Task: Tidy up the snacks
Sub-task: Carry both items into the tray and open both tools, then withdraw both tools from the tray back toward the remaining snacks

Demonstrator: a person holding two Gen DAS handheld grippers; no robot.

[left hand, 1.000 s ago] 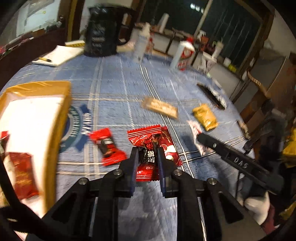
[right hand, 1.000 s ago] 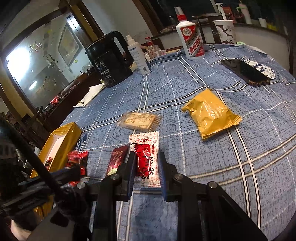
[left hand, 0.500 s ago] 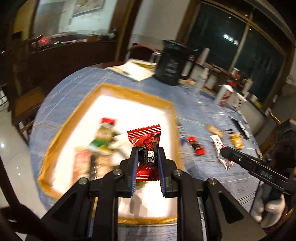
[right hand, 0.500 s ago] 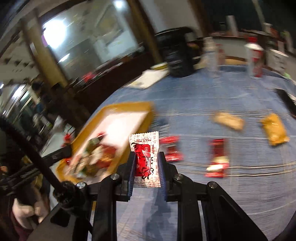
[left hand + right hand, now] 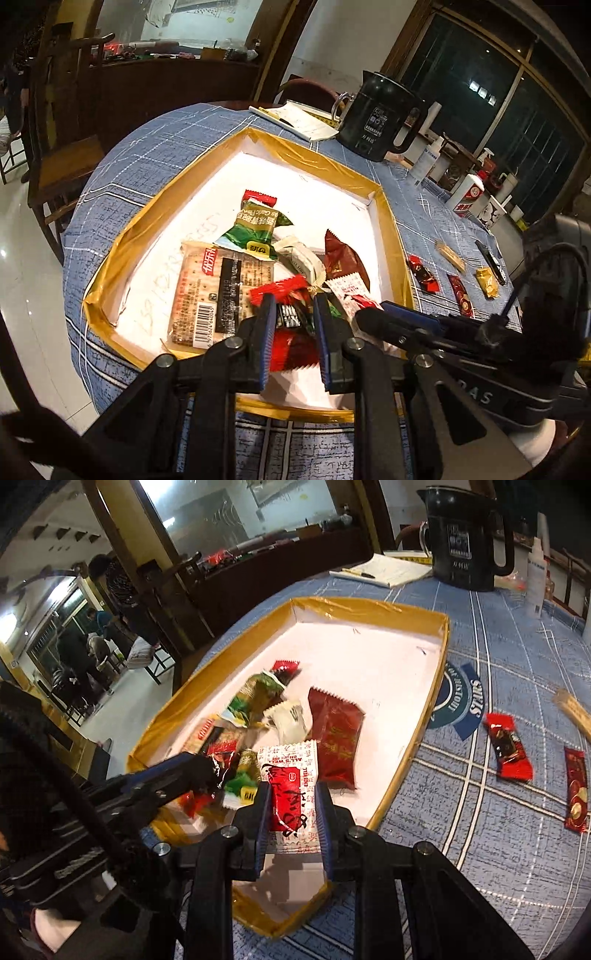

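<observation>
Left wrist view: left gripper (image 5: 293, 332) was clenched on a red snack packet (image 5: 291, 343), held over the near end of the gold-edged tray (image 5: 110, 258). Right wrist view: right gripper (image 5: 291, 812) was clamped on a white-and-red sachet (image 5: 291, 786), likewise held above the tray's near corner. Contents already logged in the tray — a cracker pack (image 5: 218, 291), a green garlic-flavour packet (image 5: 255, 229), a dark red pouch (image 5: 336, 738). Left out on the blue checked tablecloth (image 5: 498, 830): two red bars (image 5: 509, 746), a tan biscuit pack (image 5: 450, 254), a yellow packet (image 5: 487, 282). Step judged in hand: delivery of both held items. Next move judged to call for both grips to be loosened over bare tray floor.
</observation>
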